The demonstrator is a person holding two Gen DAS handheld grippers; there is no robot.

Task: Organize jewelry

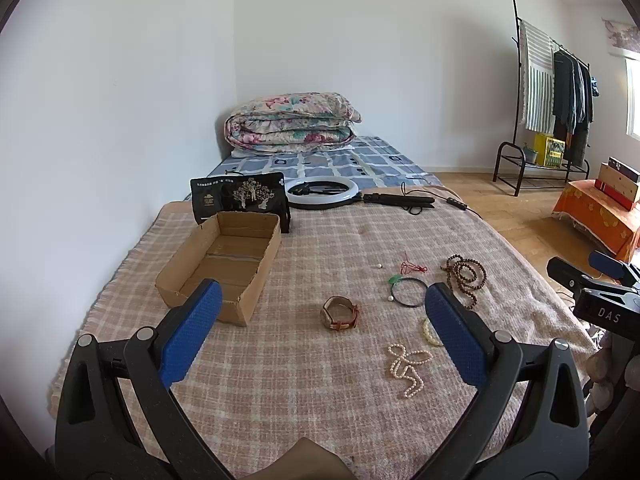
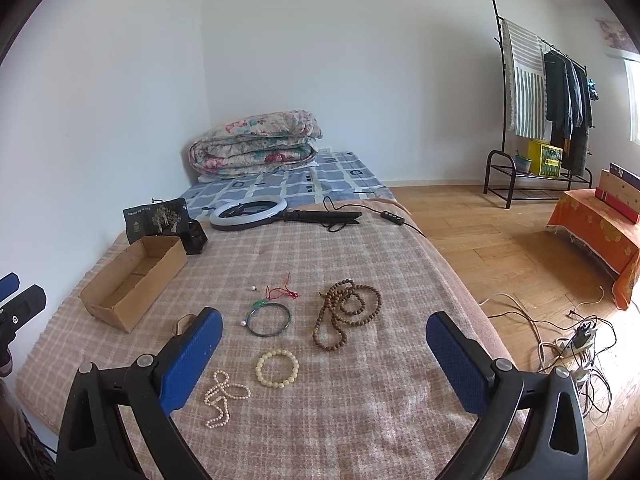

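We held both grippers above the near end of the checked blanket [image 2: 360, 412], the left gripper [image 1: 322, 332] and the right gripper [image 2: 324, 354] each spread wide with nothing between the pads.

Nearest us lay the pearl necklace [image 2: 224, 398], light, limp and slippery; we judged it best pinched where its loops bunch together, since a single strand would slide out. Just beyond it sat the cream bead bracelet [image 2: 277, 369], probably elastic and easy to grip across one side of the ring. The watch [image 1: 339, 313] looked the heaviest piece, and we thought its leather strap a surer hold than the smooth case.

Further off were the thin dark bangle [image 2: 268, 320], stiff and perhaps brittle, then the long brown bead string [image 2: 346, 314], heavy enough to trail, and the red cord [image 2: 282, 292], nearly weightless.

The cardboard box [image 1: 224, 268] stood empty at far left, well apart from the jewelry.
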